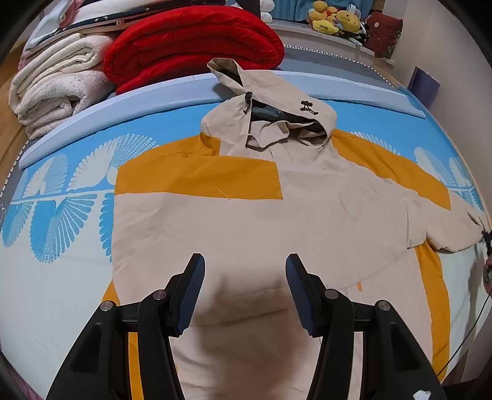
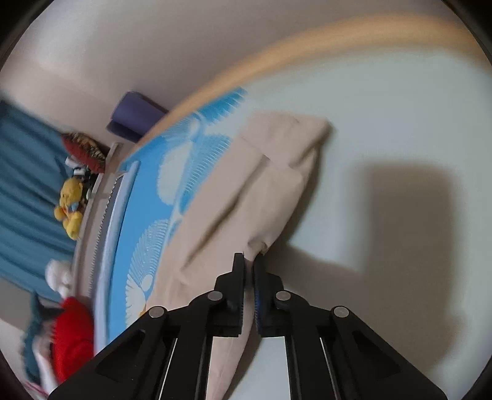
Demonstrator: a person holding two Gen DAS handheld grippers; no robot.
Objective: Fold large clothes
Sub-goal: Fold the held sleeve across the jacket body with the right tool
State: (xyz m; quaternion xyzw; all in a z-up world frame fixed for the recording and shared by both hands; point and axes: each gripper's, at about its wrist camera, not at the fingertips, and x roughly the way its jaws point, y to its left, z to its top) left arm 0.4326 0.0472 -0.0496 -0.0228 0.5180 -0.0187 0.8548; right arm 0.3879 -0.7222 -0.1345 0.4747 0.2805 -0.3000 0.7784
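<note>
A beige and mustard hooded jacket (image 1: 261,221) lies flat on the bed, hood (image 1: 270,101) toward the far side. One sleeve is folded across its body; the other sleeve (image 1: 446,224) stretches out to the right. My left gripper (image 1: 244,264) is open and empty, hovering over the jacket's lower middle. In the right wrist view my right gripper (image 2: 249,261) is shut on the beige sleeve (image 2: 246,190) near its cuff edge, the fabric pinched between the pads. The right wrist view is tilted and blurred.
The bed has a blue and white patterned sheet (image 1: 61,215). A red quilt (image 1: 190,46) and cream blankets (image 1: 58,86) are stacked at the far left. Plush toys (image 1: 338,18) sit on a far ledge. The bed's right edge (image 2: 276,55) runs beside a wall.
</note>
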